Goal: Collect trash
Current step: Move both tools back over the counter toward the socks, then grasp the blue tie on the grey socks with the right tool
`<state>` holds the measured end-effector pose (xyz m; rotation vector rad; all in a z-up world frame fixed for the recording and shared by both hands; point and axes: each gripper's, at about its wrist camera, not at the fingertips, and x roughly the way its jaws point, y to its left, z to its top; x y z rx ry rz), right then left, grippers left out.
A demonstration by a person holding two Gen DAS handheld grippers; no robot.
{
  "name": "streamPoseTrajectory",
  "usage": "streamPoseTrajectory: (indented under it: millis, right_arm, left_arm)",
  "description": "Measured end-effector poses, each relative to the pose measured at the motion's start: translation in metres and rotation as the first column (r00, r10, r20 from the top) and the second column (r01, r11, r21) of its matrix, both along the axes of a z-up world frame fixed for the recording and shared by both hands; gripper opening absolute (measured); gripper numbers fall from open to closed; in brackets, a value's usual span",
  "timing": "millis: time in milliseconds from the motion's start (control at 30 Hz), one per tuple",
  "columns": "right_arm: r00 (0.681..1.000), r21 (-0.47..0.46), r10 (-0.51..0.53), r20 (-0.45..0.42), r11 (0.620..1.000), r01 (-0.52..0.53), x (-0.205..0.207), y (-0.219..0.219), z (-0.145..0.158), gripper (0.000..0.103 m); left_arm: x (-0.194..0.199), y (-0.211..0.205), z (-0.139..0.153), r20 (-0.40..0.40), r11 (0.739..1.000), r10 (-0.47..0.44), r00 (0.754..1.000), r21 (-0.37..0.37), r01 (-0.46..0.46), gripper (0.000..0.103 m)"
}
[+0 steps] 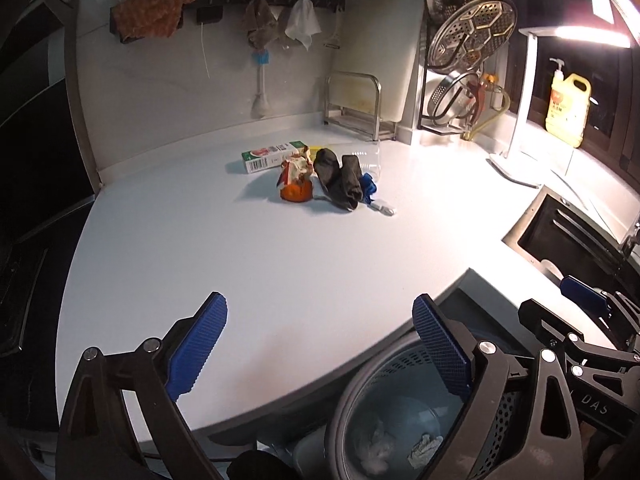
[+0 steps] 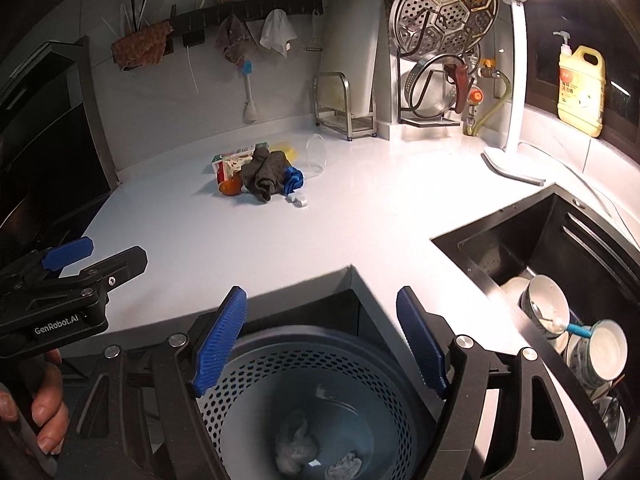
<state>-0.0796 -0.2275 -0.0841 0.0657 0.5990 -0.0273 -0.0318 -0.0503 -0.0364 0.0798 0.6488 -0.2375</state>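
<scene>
A pile of trash lies at the back of the white counter [image 1: 240, 264]: a green and white carton [image 1: 272, 155], an orange wrapper [image 1: 296, 182], a dark crumpled cloth [image 1: 340, 180], a blue scrap [image 1: 369, 186], a small white piece [image 1: 386, 211] and a clear plastic cup [image 1: 370, 158]. The pile also shows in the right wrist view [image 2: 264, 174]. A grey perforated bin [image 2: 320, 400] stands below the counter edge with crumpled paper [image 2: 296, 446] inside. My left gripper [image 1: 320, 344] is open and empty over the counter's front edge. My right gripper [image 2: 320, 340] is open and empty above the bin.
A black sink [image 2: 560, 272] with bowls [image 2: 548, 304] is at the right. A white lamp [image 2: 516, 80], a yellow detergent jug [image 2: 582, 92], a metal rack with steamer trays [image 2: 444, 20] and a chrome stand [image 2: 336, 108] line the back. Cloths hang on a wall rail [image 2: 248, 10].
</scene>
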Motion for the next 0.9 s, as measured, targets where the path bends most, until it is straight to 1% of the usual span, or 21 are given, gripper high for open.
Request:
streamPoseTrajectory:
  millis: [133,267,467,600,767,900]
  right_arm:
    - [1.000,-0.015,0.005,0.007,1.000,-0.004,0.031,-0.002,0.008,0.077]
    - [1.000,-0.006,0.017,-0.004,1.000,-0.017,0.063,-0.003,0.010,0.077]
    - [0.999,-0.024,0.041,-0.014,0.999,-0.042,0.113,0.004,0.010,0.077]
    - [0.997,-0.024,0.061,-0.052,0.998,-0.063,0.149,0.007,0.003,0.077]
    - [0.993,-0.052,0.060,-0.106,0.996,-0.066,0.190,0.007,-0.009,0.077]
    - [0.989,-0.057,0.061,-0.137,0.996,-0.070,0.218,0.007,-0.015,0.077]
  left_arm:
    - [0.026,0.006,0.006,0.016,0.999,0.033,0.999,-0.009,-0.033,0.093]
    - [0.052,0.014,0.006,0.028,0.997,0.073,0.997,0.007,-0.073,0.094]
    - [0.091,0.027,0.002,0.019,0.992,0.128,0.992,0.004,-0.128,0.094]
    - [0.115,0.029,-0.003,0.006,0.990,0.144,0.990,0.009,-0.144,0.094]
    - [0.135,0.027,-0.008,-0.011,0.989,0.149,0.989,0.007,-0.149,0.094]
    - [0.148,0.024,-0.012,-0.024,0.989,0.149,0.988,0.011,-0.149,0.094]
